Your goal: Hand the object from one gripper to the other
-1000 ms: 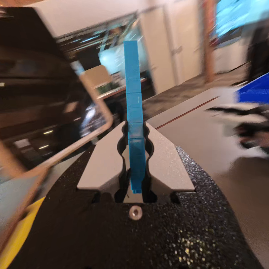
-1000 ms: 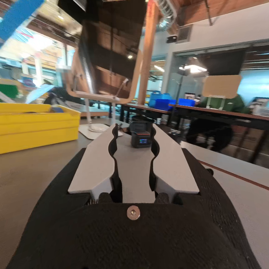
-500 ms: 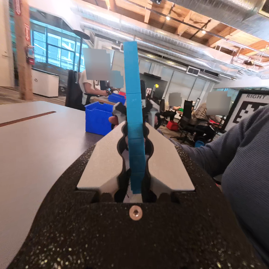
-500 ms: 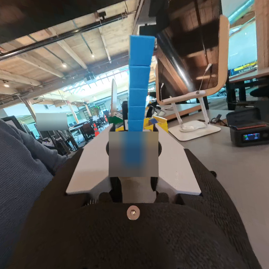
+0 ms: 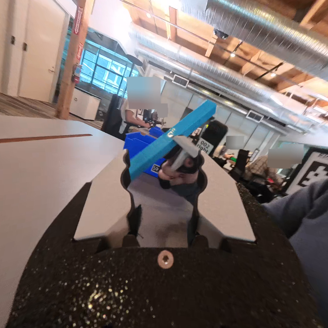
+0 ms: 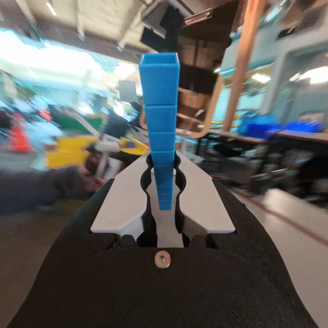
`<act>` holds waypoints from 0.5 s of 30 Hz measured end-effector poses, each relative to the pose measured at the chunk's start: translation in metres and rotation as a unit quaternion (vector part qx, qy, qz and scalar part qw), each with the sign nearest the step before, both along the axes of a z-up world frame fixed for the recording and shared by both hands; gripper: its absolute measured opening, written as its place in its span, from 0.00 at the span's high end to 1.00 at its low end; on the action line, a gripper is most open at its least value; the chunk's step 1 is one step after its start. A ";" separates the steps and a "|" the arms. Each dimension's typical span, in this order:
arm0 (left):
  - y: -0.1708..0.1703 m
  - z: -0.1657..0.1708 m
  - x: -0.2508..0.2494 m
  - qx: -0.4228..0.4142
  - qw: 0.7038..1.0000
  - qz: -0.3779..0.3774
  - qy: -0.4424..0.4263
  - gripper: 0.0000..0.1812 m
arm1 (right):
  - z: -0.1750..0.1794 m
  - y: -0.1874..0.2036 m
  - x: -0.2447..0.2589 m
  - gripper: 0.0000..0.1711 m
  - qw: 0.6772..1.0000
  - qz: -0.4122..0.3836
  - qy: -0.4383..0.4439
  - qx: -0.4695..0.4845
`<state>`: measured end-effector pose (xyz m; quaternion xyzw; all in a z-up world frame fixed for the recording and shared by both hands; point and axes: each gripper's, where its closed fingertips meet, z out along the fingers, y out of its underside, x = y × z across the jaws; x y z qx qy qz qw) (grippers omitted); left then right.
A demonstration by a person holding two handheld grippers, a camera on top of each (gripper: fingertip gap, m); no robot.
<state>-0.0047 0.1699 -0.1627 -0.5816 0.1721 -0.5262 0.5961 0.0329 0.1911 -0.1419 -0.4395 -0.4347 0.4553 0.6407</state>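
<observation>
Big open workshop space here, exposed wood beams and silver ductwork overhead, with a pale grey table [image 5: 53,159] running under both grippers and a blue bin [image 5: 140,142] further back. So the handoff basically just went through: half a second ago the blue bar [image 6: 160,134] was clamped upright in the left gripper [image 5: 164,170], and now that gripper's jaws are spread wide with nothing between them. In the left wrist view the bar [image 5: 170,138] sits tilted out in front, its low end just by the left jaw's tip (can't tell if it's touching), pinched around the middle by the other gripper's fingers [image 5: 184,150]. Switch to the right wrist view and the right gripper [image 6: 162,159] has its jaws closed snug on the lower part of the bar, which sticks straight up out of them, hollow end on top. The background there is pretty smeared, so I'd guess it's swinging away. To me the transfer looks done; what's left is just pulling the two apart cleanly without the bar's low end clipping that open left jaw.
</observation>
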 end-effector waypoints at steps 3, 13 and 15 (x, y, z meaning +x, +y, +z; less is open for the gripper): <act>-0.004 0.000 0.000 -0.037 0.998 -0.031 -0.027 0.56 | -0.006 0.010 0.002 0.88 0.951 -0.180 -0.061 0.244; -0.018 -0.043 0.043 -0.171 0.976 -0.120 0.063 0.59 | -0.037 0.010 -0.026 0.88 0.661 -0.349 -0.238 0.621; -0.020 -0.044 0.044 -0.163 0.976 -0.125 0.069 0.77 | -0.040 0.007 -0.029 0.88 0.654 -0.345 -0.239 0.630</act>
